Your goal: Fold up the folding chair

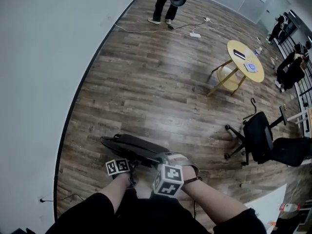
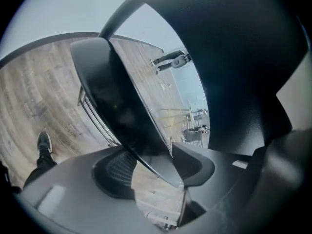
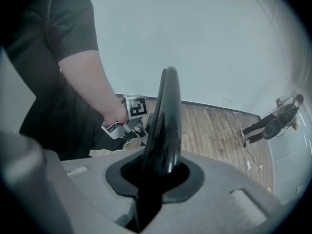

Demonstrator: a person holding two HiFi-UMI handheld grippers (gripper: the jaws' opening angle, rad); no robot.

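Observation:
The folding chair (image 1: 130, 146) is black and lies folded flat on the wood floor just ahead of me. My left gripper (image 1: 131, 169) sits at its near edge, marker cube up. In the left gripper view the chair's dark panel (image 2: 122, 106) runs down between the jaws of my left gripper (image 2: 156, 172), which are shut on its thin edge. My right gripper (image 1: 165, 161) is beside the left one, to its right. In the right gripper view my right gripper (image 3: 153, 172) is shut on the chair's glossy black rim (image 3: 165, 121), and the left gripper's cube (image 3: 135, 107) shows behind that rim.
A white wall (image 1: 48, 57) curves along the left. A round yellow table (image 1: 245, 61) and a black office chair (image 1: 258, 135) stand to the right. A person (image 1: 163, 4) stands far back beside a cable and power strip (image 1: 195, 34). More people (image 1: 292, 67) are at the far right.

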